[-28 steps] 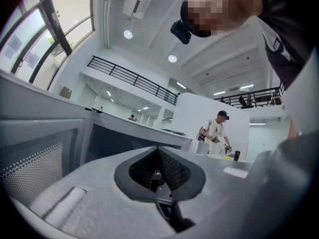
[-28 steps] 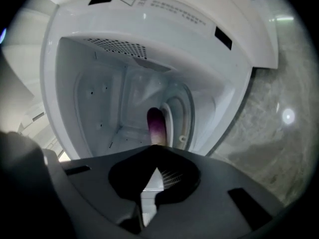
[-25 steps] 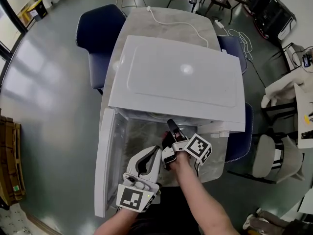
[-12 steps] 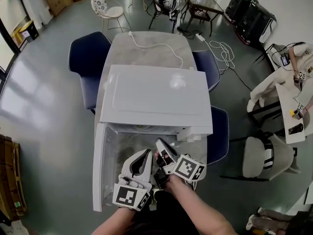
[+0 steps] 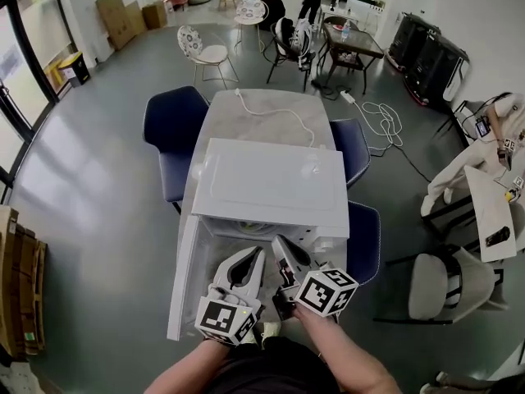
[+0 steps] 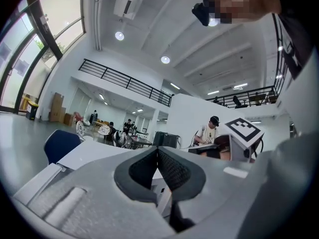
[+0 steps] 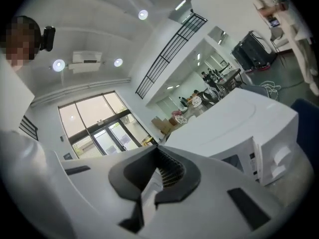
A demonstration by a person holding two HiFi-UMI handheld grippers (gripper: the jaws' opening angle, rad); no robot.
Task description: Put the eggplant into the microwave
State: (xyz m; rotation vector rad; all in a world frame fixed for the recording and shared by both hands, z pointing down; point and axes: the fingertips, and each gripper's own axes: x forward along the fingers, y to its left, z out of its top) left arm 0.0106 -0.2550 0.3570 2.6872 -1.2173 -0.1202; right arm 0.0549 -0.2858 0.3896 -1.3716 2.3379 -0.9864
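Note:
The white microwave (image 5: 271, 187) stands on the marble table, its door (image 5: 184, 279) swung open to the left. No eggplant shows in any view, and the oven's inside is mostly hidden behind the grippers. My left gripper (image 5: 257, 255) is held just before the opening, jaws shut with nothing between them. My right gripper (image 5: 280, 241) is beside it, also shut and empty. From the left gripper view I look over the microwave's top (image 6: 94, 152) and see the right gripper's marker cube (image 6: 244, 131). The right gripper view shows the microwave's front corner (image 7: 259, 153).
A white power cable (image 5: 275, 109) lies on the table (image 5: 271, 109) behind the microwave. Blue chairs (image 5: 172, 130) stand at the table's left and right (image 5: 365, 228). Further chairs, tables and people are in the background, and a white chair (image 5: 439, 286) is at the right.
Both grippers have risen and drawn back from the microwave opening toward me. The right gripper has rolled. The head view has tipped up, so more of the room shows.

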